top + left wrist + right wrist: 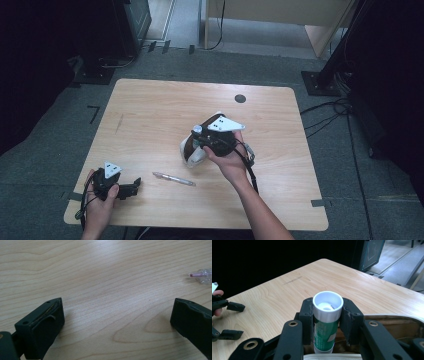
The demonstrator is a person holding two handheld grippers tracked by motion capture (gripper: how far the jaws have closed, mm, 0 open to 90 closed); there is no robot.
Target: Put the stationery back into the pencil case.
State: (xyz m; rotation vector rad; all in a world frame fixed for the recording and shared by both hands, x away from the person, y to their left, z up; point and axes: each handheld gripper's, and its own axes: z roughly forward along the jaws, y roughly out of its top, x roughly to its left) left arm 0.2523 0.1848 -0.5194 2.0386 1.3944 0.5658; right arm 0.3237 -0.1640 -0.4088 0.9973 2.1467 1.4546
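A: Where is the right claw (pixel 328 322) and what is between its black jaws?

B: They clamp a green cylindrical glue-stick tube with a white open collar (pixel 327 315). In the right gripper view the tube stands upright between the two pads, which press on its sides just below the collar.

A: And where is that on the light wooden tabletop (pixel 150 115)?

B: In the high view the right claw (pixel 197 142) sits a little right of the middle, held in the person's right hand (pixel 227 160). It hangs over a white-rimmed oval case with a brown inside (pixel 192 152). In the right gripper view the tube's lower end dips inside that case's rim (pixel 387 317); I cannot tell whether it touches the bottom.

A: The left claw?

B: The left claw (pixel 117 320) stands wide, nothing between its jaws but bare wood. In the high view it (pixel 131 189) rests low at the tabletop's near left corner, in the person's left hand (pixel 97 202).

A: Anything else lying about?

B: A slim clear pen with a pink tip (pixel 173 179) lies flat between the two hands, near the left claw and apart from the case. Its tip (pixel 201 275) also shows at the upper right of the left gripper view. A small dark round spot (pixel 240 98) sits near the tabletop's far edge.
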